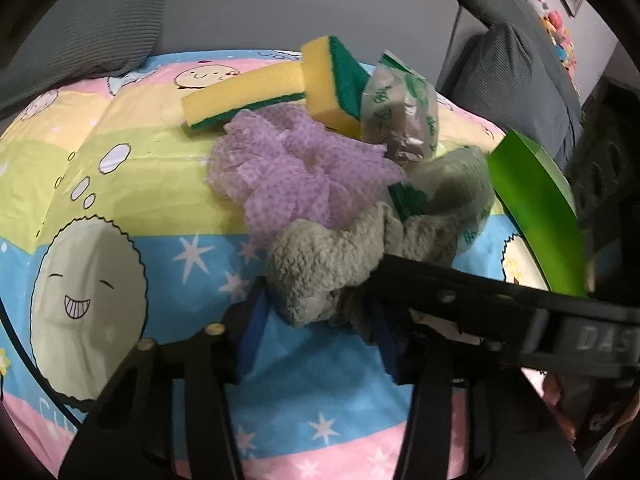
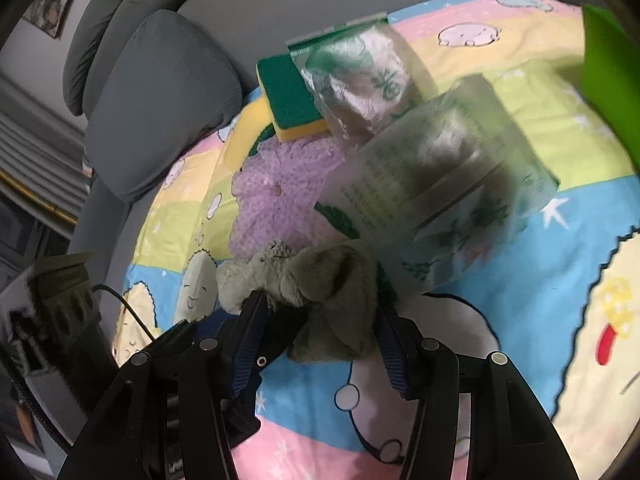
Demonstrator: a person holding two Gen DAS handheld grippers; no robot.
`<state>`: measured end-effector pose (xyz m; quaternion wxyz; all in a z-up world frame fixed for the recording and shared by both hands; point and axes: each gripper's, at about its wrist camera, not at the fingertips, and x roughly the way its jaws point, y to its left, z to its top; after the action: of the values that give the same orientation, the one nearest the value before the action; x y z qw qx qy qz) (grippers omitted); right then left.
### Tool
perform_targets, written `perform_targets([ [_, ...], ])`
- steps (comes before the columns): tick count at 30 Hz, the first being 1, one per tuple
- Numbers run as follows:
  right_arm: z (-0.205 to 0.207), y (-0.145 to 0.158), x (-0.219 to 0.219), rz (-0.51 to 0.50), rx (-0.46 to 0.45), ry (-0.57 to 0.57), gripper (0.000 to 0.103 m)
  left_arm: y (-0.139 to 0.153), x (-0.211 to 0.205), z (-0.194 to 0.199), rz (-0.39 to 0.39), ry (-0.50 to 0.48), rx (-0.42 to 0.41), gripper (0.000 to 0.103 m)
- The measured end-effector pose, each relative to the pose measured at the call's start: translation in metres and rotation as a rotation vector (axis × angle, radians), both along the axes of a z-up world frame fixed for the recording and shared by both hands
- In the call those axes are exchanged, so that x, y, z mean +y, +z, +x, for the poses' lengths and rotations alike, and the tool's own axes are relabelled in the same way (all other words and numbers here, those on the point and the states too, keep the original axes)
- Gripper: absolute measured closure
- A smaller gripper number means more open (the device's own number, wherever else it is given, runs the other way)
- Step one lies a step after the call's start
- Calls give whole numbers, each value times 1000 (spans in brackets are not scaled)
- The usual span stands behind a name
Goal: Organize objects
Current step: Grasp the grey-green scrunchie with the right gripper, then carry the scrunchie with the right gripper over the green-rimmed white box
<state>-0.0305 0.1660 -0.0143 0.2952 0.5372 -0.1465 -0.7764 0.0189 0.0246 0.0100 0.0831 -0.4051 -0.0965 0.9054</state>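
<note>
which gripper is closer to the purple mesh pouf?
Hard to call. The left gripper and right gripper both straddle the grey cloth, and the purple mesh pouf lies just beyond it in both views.

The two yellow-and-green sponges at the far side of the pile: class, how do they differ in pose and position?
The longer sponge lies low across the patterned sheet, its green scouring side underneath. The blockier sponge is tipped up on its edge, green side facing right, leaning against the plastic-wrapped pack. Both have yellow foam with a green scouring layer and sit behind the purple mesh puff.
</note>
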Motion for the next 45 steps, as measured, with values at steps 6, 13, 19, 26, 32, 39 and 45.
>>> perform_targets([
  [6,2,0,-3,-27,7,17,69,7,12,-3,-63,-36,3,78],
  [13,12,22,7,-73,48,25,72,30,17,10,-59,-34,58,80],
  [19,30,57,14,-116,134,58,72,62,23,25,-93,-32,141,80],
  [26,48,90,23,-120,211,53,72,90,37,37,-100,-12,168,80],
  [32,57,116,40,-143,272,40,72,113,56,43,-102,-7,210,79],
  [39,64,135,68,-181,328,0,72,131,86,45,-127,-21,266,79],
  [45,65,142,99,-213,342,-49,72,137,112,39,-134,-48,284,79],
])
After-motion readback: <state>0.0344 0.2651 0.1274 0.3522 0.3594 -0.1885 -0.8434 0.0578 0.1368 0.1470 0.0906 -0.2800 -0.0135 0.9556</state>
